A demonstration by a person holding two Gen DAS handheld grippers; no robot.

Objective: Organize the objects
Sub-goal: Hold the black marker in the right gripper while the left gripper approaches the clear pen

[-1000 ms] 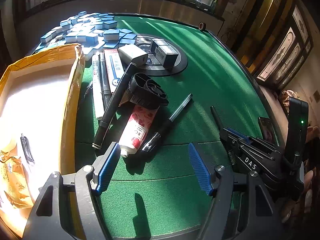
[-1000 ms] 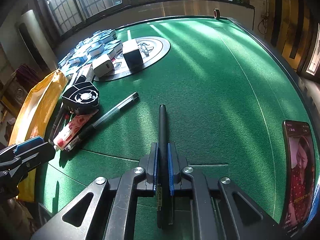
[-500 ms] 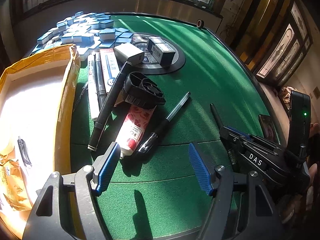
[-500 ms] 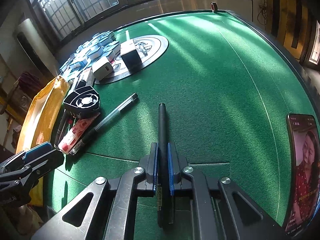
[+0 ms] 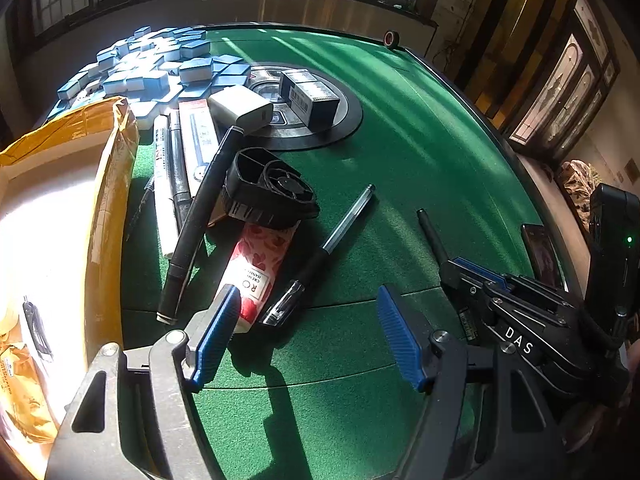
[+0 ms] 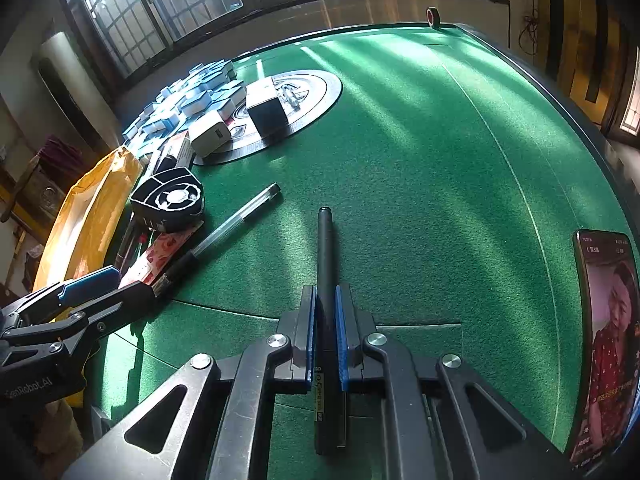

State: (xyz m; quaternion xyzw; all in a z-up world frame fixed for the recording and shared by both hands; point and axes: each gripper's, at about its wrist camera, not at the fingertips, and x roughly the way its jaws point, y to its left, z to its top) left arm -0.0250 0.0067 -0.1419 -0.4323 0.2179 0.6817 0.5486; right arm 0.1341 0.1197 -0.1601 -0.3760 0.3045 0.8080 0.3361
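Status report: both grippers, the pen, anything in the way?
Right gripper shut on black pen. Left gripper open, empty, by hand cream tube. Clear pen lies between them.

The left claw (image 5: 308,338) hangs wide open over the green worktop (image 5: 420,152), its left pad just beside the pink cream tube (image 5: 260,268). Right of the tube lies a clear pen (image 5: 324,248); behind it, a black fan (image 5: 268,192).

Left gripper (image 5: 310,332) with grey metal arms, ribbed blue pads (image 5: 398,336), round silver screws, right gripper (image 6: 325,322) black at 3 o'clock, white "DAS" lettering, green light
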